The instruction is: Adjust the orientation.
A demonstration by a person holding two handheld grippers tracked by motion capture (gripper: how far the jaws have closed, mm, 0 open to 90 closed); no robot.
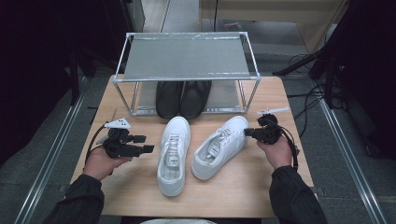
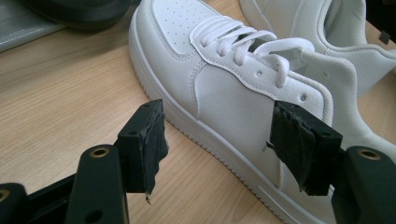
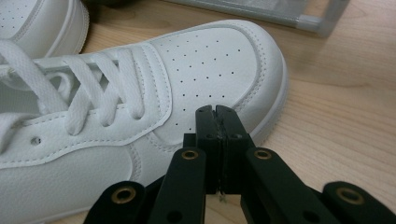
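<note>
While the left gripper (image 1: 140,143) stands wide open beside the left sneaker (image 1: 173,154) on the table (image 1: 233,191), the right gripper (image 1: 248,132) — jaws pressed together, empty — noses the right sneaker (image 1: 219,145) (toe end). I'd nudge gently — straighten it parallel first.

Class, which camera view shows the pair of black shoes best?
The high view: black shoes sit side by side under the metal rack. The left gripper view catches a dark edge at top left; the right gripper view, barely a sliver.
</note>
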